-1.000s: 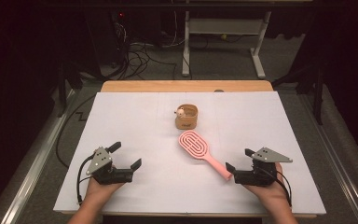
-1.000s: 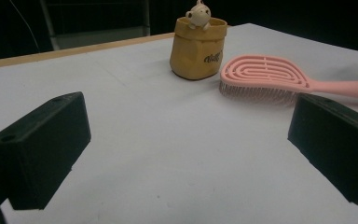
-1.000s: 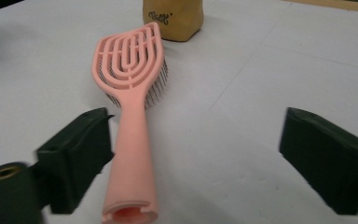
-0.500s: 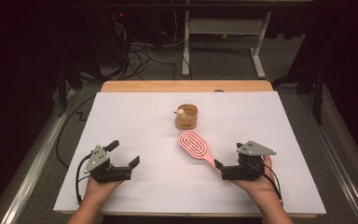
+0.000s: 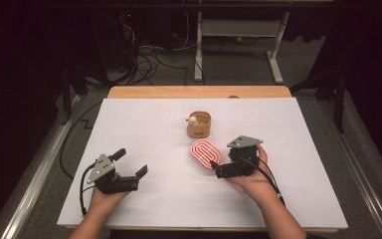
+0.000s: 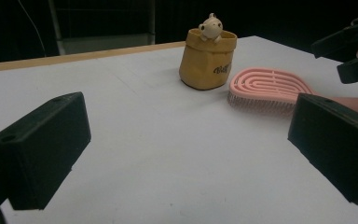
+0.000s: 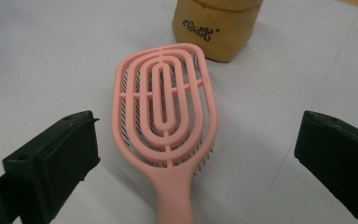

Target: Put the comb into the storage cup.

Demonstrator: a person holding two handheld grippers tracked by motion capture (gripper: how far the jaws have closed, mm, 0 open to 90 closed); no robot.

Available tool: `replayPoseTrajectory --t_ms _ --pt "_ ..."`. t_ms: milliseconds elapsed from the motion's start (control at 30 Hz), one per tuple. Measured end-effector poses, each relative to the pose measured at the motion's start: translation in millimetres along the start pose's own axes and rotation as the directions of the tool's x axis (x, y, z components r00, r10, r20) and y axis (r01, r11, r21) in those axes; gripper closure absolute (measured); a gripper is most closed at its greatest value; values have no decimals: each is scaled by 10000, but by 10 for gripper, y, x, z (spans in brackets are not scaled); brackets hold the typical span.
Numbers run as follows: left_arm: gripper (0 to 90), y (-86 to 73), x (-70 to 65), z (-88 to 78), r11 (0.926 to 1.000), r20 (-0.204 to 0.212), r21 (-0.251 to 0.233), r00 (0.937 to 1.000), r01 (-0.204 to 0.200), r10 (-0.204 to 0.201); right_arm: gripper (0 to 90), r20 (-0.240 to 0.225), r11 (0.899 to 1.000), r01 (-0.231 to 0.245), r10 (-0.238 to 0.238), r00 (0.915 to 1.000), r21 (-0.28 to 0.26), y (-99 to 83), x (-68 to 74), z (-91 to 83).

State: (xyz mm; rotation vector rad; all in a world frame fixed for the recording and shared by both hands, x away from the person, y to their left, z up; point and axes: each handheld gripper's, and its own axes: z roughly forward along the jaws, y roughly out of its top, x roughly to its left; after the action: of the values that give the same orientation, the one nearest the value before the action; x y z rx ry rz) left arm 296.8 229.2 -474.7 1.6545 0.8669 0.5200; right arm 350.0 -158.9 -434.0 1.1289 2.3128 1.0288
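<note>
From above, the pink brush (image 5: 206, 153) lies bristles down on the white table (image 5: 154, 124), just in front of the tan pouch (image 5: 199, 125). The right gripper (image 5: 225, 162) sits over its handle, jaws spread wide and empty. The left gripper (image 5: 131, 163) rests well apart, also wide open.

In the left gripper view, the brush (image 6: 270, 89) lies beside the pouch (image 6: 207, 58).

In the right gripper view, the handle (image 7: 175, 196) runs between the open jaws, untouched.

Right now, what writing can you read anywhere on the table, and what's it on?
Pouch: one dark cursive word on its front, roughly "clast'" in the right gripper view; the letters are too stylised to be sure, and it is blurred in the left gripper view.
Brush: no writing.
Toy in the pouch: no writing.
Right gripper and left gripper: no readable marks.
</note>
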Motion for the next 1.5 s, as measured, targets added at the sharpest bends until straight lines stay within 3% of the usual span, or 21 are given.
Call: replayPoseTrajectory --t_ms 300,667,1000,1500 --pt "0 -2 -8 3 10000 20 -6 10000 0 0 3 -71 9969 225 -220 9997 751 188 102 278" --pt "0 -7 -6 4 10000 86 -20 10000 43 -43 13 -96 9812 849 -846 9964 1733 301 214 559" --pt "0 -15 3 3 9998 99 -24 9998 196 -196 79 -39 9677 996 -1015 9948 2314 283 209 672" --pt "0 -19 8 2 9997 78 -22 9997 240 -240 189 -38 9625 962 -985 9951 2537 275 207 694"
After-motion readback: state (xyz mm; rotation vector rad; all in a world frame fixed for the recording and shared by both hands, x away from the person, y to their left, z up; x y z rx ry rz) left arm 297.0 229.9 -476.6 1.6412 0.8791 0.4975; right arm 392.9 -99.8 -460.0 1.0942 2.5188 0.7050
